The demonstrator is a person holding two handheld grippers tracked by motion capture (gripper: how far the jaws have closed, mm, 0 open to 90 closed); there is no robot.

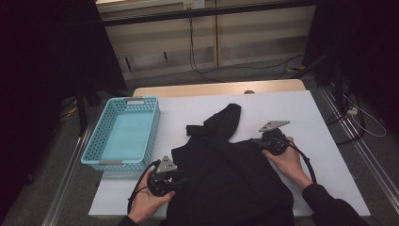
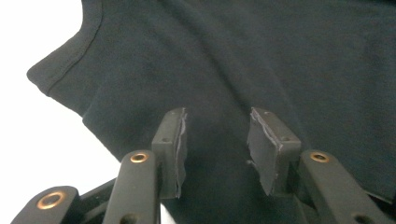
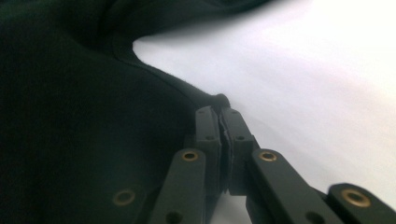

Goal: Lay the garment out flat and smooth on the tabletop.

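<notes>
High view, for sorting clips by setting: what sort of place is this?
Likely a lab or workshop recording station: a white-covered table, loose black cables along the floor, and dark metal stand legs.

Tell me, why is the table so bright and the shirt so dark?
High view: dim room, black shirt shows hardly any folds. Left gripper view: white table glares, seams stay sharp. Right gripper view: table washed out, far cloth blurry, fingers crisp.

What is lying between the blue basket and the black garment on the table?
Nothing: in the high view a bare strip of white table cover separates the blue basket from the black garment.
</notes>
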